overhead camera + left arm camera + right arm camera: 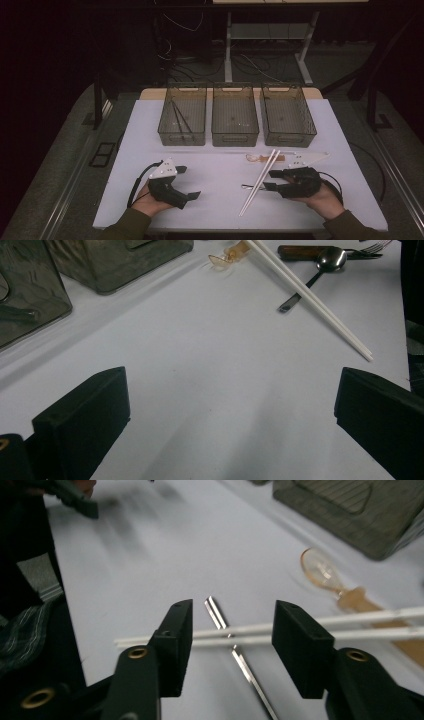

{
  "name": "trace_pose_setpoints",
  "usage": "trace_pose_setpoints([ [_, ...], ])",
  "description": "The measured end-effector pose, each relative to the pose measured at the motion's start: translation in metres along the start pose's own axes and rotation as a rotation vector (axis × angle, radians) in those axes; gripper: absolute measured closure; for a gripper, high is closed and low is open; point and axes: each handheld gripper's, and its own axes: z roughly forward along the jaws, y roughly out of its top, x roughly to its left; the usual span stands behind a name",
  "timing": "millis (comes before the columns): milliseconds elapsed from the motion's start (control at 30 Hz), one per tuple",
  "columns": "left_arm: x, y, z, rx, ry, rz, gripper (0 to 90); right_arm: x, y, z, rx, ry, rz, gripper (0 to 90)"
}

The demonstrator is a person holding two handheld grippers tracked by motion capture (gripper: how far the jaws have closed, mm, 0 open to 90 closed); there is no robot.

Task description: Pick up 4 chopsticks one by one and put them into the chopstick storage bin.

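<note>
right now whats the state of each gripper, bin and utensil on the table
left gripper: open, empty
right gripper: open, over the white chopsticks, not gripping
white chopsticks: lying flat on the table, across a metal spoon
left bin: holds dark chopsticks
middle bin: looks empty
right bin: looks empty
clear spoon: lying flat

A lab: dark room, floor cables point(200, 62), white table point(220, 200), three bins point(235, 117).

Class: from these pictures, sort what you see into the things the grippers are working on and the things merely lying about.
In hand:
right gripper, open
white chopsticks beyond its jaws
three bins

Lying about:
metal spoon
fork
clear plastic spoon
left gripper, open over bare table
</note>
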Motion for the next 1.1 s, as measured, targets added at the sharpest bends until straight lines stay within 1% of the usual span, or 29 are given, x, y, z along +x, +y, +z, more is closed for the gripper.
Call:
trace_pose_setpoints([
  [67, 0.000, 0.000, 0.000, 0.004, 0.000, -0.001, 0.0, 0.003, -0.005, 0.001, 0.015, 0.007, -0.003, 57.5],
  [133, 0.000, 0.000, 0.001, 0.008, 0.002, 0.003, 0.0, 0.005, -0.008, 0.002, 0.030, 0.010, -0.016, 61.3],
  [233, 0.000, 0.000, 0.000, 0.005, 0.003, 0.003, 0.0, 0.009, -0.012, 0.007, 0.055, 0.033, -0.026, 67.6],
  [333, 0.000, 0.000, 0.000, 0.007, 0.001, 0.006, 0.1, 0.012, -0.013, 0.013, 0.083, 0.056, -0.047, 73.7],
  [467, 0.000, 0.000, 0.001, 0.010, -0.001, 0.010, 0.1, 0.015, -0.015, 0.020, 0.114, 0.084, -0.062, 80.8],
  [633, -0.001, 0.000, 0.001, 0.010, -0.001, 0.007, 0.1, 0.021, -0.016, 0.029, 0.130, 0.115, -0.073, 87.7],
  [800, -0.001, 0.000, 0.001, 0.013, 0.000, 0.008, 0.1, 0.029, -0.016, 0.039, 0.160, 0.149, -0.106, 89.9],
  [1100, -0.001, 0.000, 0.002, 0.016, -0.001, 0.007, 0.1, 0.040, -0.014, 0.055, 0.194, 0.169, -0.140, 89.9],
])
